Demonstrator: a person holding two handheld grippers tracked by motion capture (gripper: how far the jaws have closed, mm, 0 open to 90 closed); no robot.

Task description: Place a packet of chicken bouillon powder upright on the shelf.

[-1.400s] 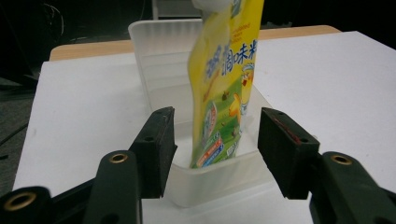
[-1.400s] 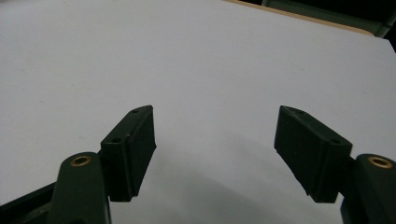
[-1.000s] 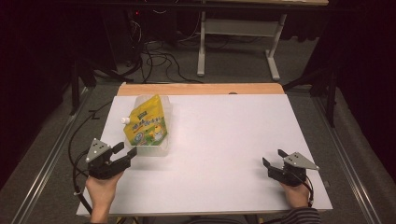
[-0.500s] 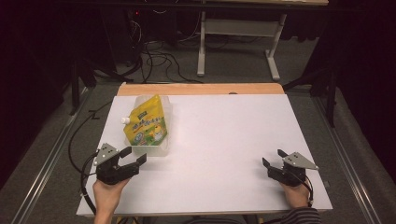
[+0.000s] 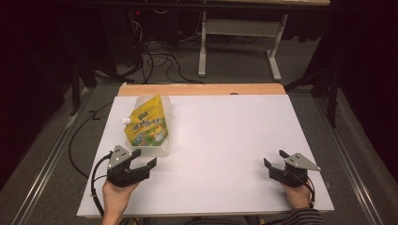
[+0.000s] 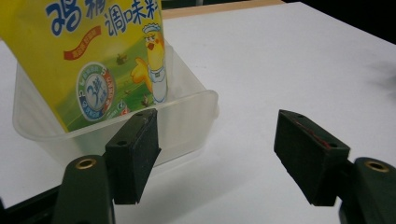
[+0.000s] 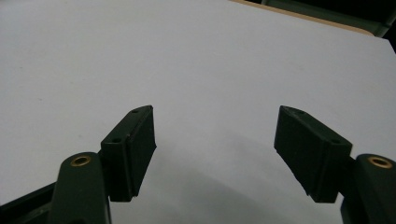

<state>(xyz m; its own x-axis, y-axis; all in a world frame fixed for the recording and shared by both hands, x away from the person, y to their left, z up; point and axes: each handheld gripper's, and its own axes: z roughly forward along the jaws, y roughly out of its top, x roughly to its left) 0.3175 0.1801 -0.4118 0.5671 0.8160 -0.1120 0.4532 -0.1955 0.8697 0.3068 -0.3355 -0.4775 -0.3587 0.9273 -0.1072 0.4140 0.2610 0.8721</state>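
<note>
Pouch (image 5: 146, 125), yellow, spouted, stands tilted inside clear plastic tub (image 5: 165, 149) at table's (image 5: 225, 140) left-rear area. Left gripper (image 5: 143, 165) sits just beside tub's near wall, jaws spread wide, nothing between them; in left gripper view, one jaw lies in front of tub wall (image 6: 187, 121), other over bare table. Right gripper (image 5: 273, 161) rests near right front edge, well apart from tub, jaws likewise spread and empty. Step judged: approach to tub or pouch, no grasp made. Next move likely calls for aligning jaws around tub rim or pouch before closing.

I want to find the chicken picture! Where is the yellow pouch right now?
In the high view, the yellow pouch stands in a clear plastic tub on the table's left side, just beyond the open left gripper.
</note>
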